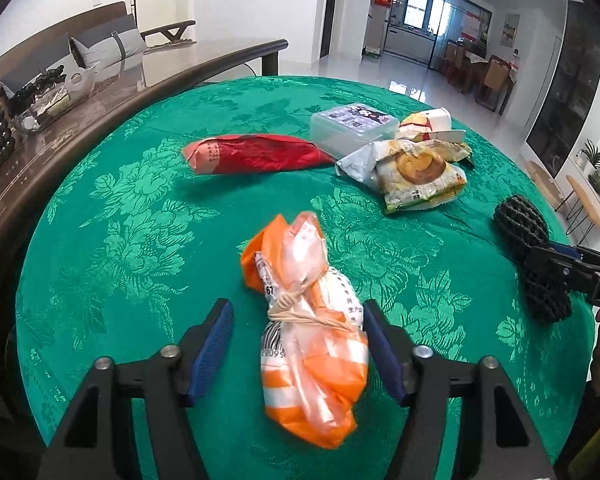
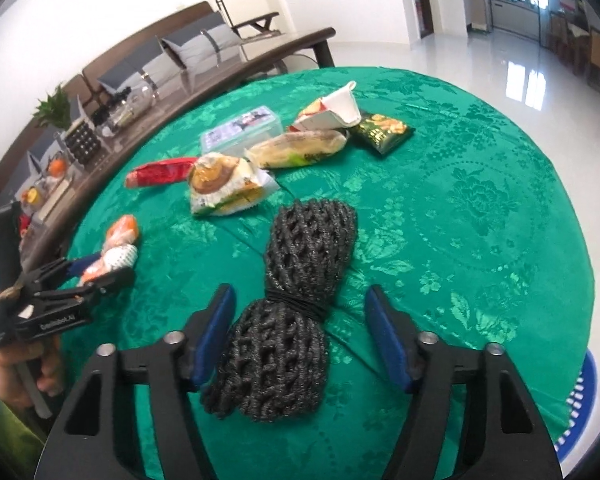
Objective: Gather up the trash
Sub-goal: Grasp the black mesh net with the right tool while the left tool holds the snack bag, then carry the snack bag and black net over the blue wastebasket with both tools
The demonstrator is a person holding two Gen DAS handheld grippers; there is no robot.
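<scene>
our left gripper [image 1: 299, 350] straddles the orange-and-white plastic bag [image 1: 308, 344], which lies lengthwise between the two blue pads; the right pad touches or nearly touches the bag's side while the left pad stands clear of it with green cloth showing between, so the jaws are not clamped on it. the bag is crumpled, translucent in places, printed with a barcode and tied around its waist with a pale rubber band. our right gripper [image 2: 300, 334] likewise brackets the black foam net bundle [image 2: 296, 308]: the left pad sits just beside or against the bundle's lower lobe, the right pad is well apart from it, and the jaws are spread rather than gripping. the bundle is a dark open-mesh sleeve, cinched at its middle by a black band into two lobes. both things rest on the green floral tablecloth [image 2: 480, 208]. farther out lie a yellow biscuit wrapper [image 2: 226, 186], a red wrapper [image 1: 256, 154], a clear lidded box [image 1: 352, 126], a crushed paper cup [image 2: 332, 110] and a dark green snack packet [image 2: 382, 130].
</scene>
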